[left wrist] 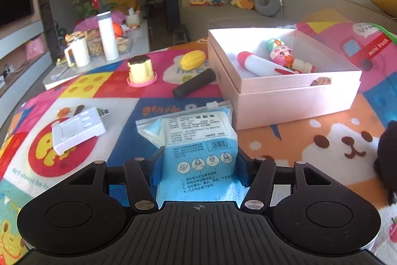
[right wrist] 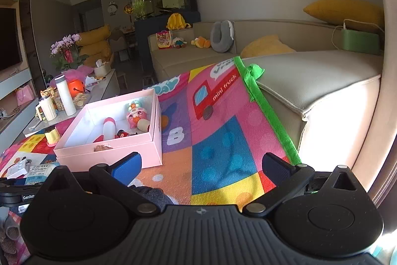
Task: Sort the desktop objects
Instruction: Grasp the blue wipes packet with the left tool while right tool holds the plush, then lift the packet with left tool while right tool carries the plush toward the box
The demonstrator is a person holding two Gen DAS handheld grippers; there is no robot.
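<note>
A blue-and-white printed pouch (left wrist: pixel 196 133) lies on the colourful play mat (left wrist: pixel 285 153), just in front of the pink box (left wrist: pixel 285 93). My left gripper (left wrist: pixel 200 168) is shut on the pouch's near end, with a blue pad pressing on each side edge. The box holds a red-and-white tube (left wrist: pixel 255 63) and a pink doll toy (left wrist: pixel 281 54). In the right wrist view my right gripper (right wrist: pixel 201 165) stands open over the bare mat (right wrist: pixel 223 140) with nothing between its fingers. The box (right wrist: pixel 111 153) is to its left, the pouch (right wrist: pixel 39 171) further left.
On the mat lie a white plastic holder (left wrist: pixel 78 129), a USB stick (left wrist: pixel 104 113), a black cylinder (left wrist: pixel 194 83), a yellow corn toy (left wrist: pixel 193 60) and a yellow cake toy (left wrist: pixel 140 70). A dark fuzzy thing (left wrist: pixel 388 158) sits at the right. A sofa (right wrist: pixel 310 81) borders the mat.
</note>
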